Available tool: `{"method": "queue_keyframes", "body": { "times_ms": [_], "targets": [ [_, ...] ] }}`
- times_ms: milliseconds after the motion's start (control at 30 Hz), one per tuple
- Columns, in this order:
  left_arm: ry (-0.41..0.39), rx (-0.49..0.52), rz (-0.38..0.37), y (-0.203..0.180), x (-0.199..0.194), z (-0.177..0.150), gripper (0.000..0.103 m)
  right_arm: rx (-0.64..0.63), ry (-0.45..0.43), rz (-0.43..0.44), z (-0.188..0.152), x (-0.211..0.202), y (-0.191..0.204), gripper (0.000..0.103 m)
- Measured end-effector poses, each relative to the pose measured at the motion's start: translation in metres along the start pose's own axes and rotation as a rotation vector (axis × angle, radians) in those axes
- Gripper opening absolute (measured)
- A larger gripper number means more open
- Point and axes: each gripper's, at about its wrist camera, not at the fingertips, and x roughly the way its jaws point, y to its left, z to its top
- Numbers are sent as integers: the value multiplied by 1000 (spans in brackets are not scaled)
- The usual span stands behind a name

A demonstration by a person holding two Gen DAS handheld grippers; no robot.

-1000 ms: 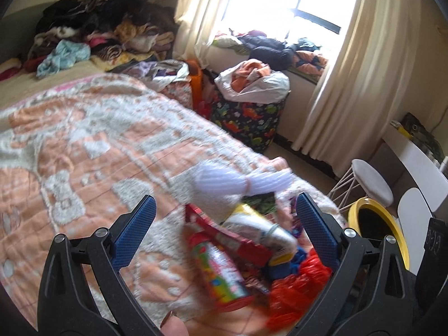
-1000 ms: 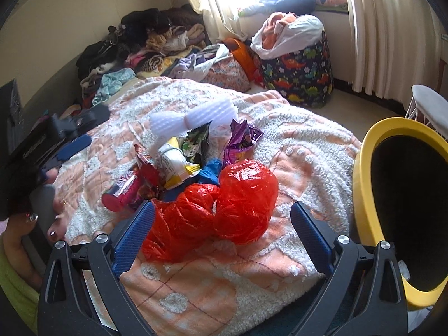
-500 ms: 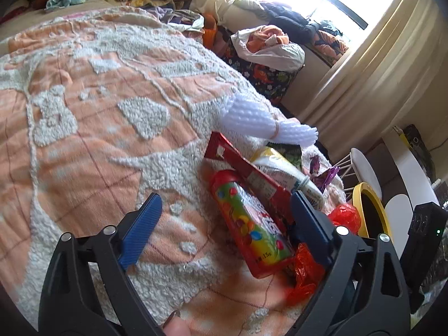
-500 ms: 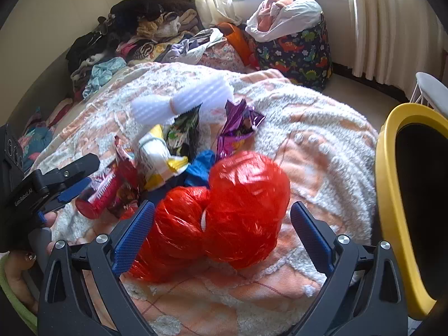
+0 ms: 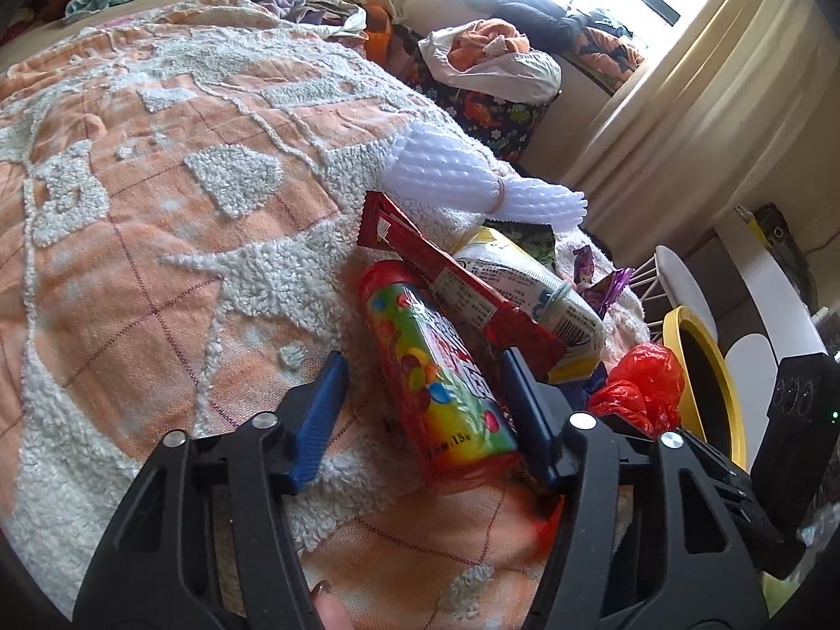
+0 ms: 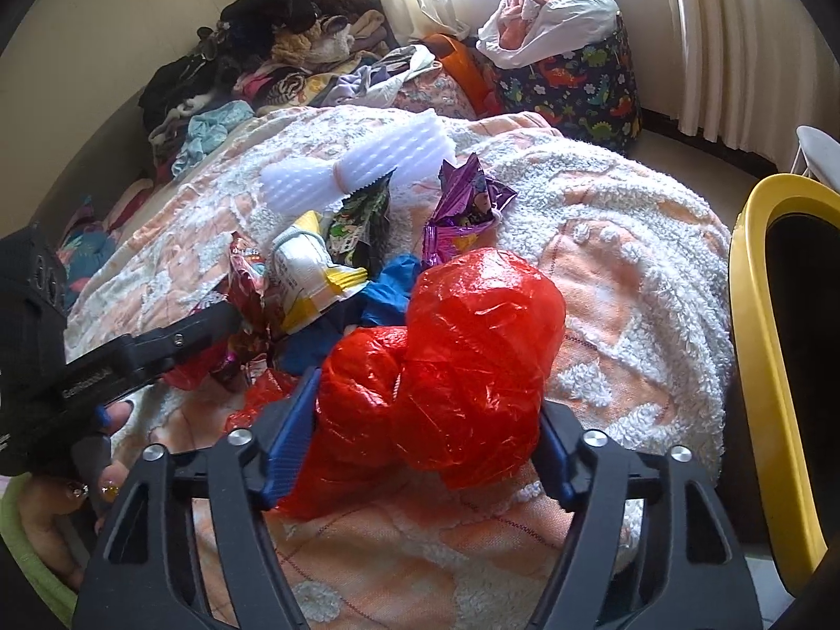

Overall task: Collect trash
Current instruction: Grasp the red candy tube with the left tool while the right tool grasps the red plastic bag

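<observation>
A pile of trash lies on the orange and white bedspread [image 5: 131, 241]. My left gripper [image 5: 425, 415] is open, its jaws on either side of a red candy tube [image 5: 436, 383] with coloured dots. Beside the tube lie a red wrapper [image 5: 462, 283], a white and yellow packet [image 5: 530, 283] and white foam netting [image 5: 472, 184]. My right gripper [image 6: 420, 441] is open, its jaws on either side of a crumpled red plastic bag [image 6: 462, 357]. Behind the bag lie a blue wrapper [image 6: 388, 283] and a purple foil wrapper [image 6: 467, 210]. A yellow-rimmed bin [image 6: 761, 357] stands at the bed's right.
A dinosaur-print basket [image 6: 583, 84] full of clothes stands near the curtain [image 6: 735, 37]. Clothes are heaped at the head of the bed [image 6: 252, 68]. A white stool [image 5: 682, 289] and a white table [image 5: 777, 283] stand beyond the bin. My left gripper's body [image 6: 105, 367] shows in the right wrist view.
Both grippers have moved down and forward into the pile and narrowed. The left jaws now flank the candy tube. The right jaws now flank the red bag.
</observation>
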Motion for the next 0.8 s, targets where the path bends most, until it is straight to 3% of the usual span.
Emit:
{"method": "queue_keyframes", "body": {
  "times_ms": [133, 367, 800],
  "targets": [
    [6, -3, -8, 1, -2, -1, 30, -1, -16, 13, -1, -7, 0, 59],
    [-3, 4, -7, -1, -12, -3, 23, 26, -46, 25, -3, -23, -7, 59],
    [-82, 58, 12, -10, -47, 2, 23, 24, -106, 28, -8, -53, -14, 59]
  ]
}}
